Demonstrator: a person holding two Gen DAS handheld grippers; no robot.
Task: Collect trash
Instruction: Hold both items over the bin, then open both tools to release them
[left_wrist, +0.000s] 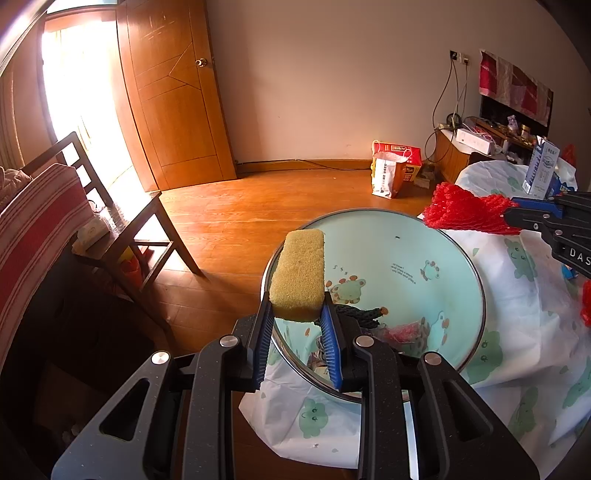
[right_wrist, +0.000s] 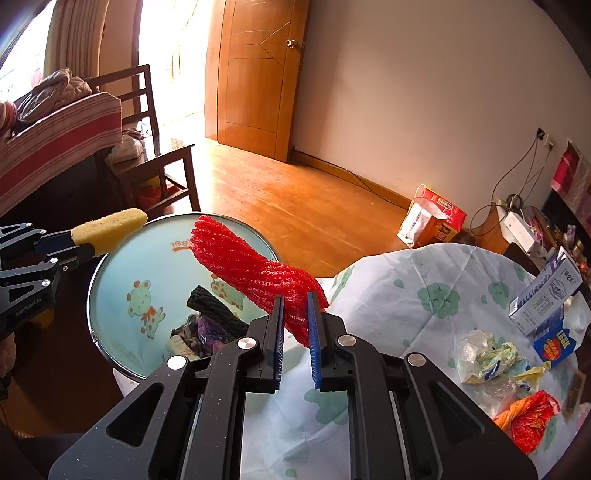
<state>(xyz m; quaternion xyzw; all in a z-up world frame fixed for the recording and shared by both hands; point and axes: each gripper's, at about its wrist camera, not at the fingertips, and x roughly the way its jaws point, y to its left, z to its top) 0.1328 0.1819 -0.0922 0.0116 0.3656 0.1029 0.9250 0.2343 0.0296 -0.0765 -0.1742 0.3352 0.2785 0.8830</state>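
Note:
My left gripper (left_wrist: 297, 314) is shut on a yellow sponge (left_wrist: 299, 273) and holds it over the near rim of a round pale-blue cartoon-printed bin (left_wrist: 458, 258). My right gripper (right_wrist: 295, 306) is shut on a red foam fruit net (right_wrist: 243, 258) and holds it above the bin (right_wrist: 122, 266), at its table side. The bin holds a black net (right_wrist: 218, 308) and crumpled wrappers (right_wrist: 192, 339). The sponge and left gripper (right_wrist: 79, 242) show at the left in the right wrist view. The red net (left_wrist: 465, 214) shows at the right in the left wrist view.
A table with a white cloth (right_wrist: 424, 295) bears crumpled wrappers (right_wrist: 487, 358), an orange-red bag (right_wrist: 532, 413), a milk carton (right_wrist: 546, 295) and a blue packet (right_wrist: 554, 343). A dark wooden chair (left_wrist: 122, 229) stands left. Paper bags (left_wrist: 391, 170) sit on the floor by the wall.

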